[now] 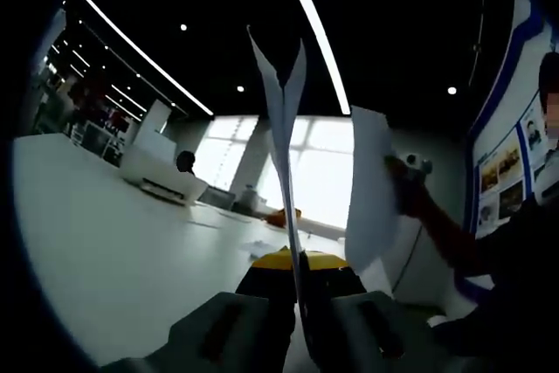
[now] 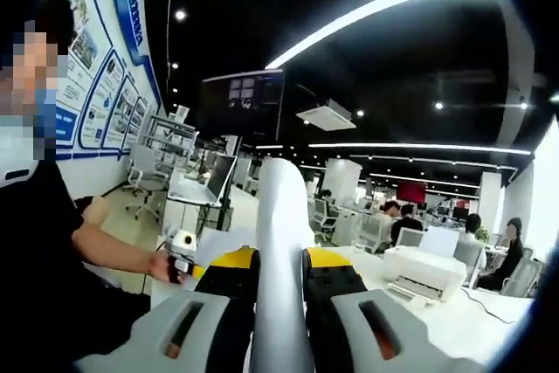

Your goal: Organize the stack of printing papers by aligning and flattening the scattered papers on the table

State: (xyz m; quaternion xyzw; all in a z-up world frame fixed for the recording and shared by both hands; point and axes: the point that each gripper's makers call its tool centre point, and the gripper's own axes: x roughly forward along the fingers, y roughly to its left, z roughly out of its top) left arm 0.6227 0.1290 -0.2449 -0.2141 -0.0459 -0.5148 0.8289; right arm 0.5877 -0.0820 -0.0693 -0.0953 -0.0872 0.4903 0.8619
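Both grippers lift paper edge-on off the table, ready for squaring up.

In the left gripper view, nearest at 6 o'clock, the left gripper is clenched on a thin sheaf of papers that rises toward 12 o'clock and fans apart at its top. Beyond, at 3 o'clock, the right gripper, in the person's hand, holds a second white sheet upright, apart from the first. The white table spreads from 9 o'clock, with a printer far back. In the right gripper view the right gripper grips that curved sheet between its jaws. I judge the step needs both sheaves brought together, bottom edges tapped on the table, grip loosened slightly so the sheets can slide level.
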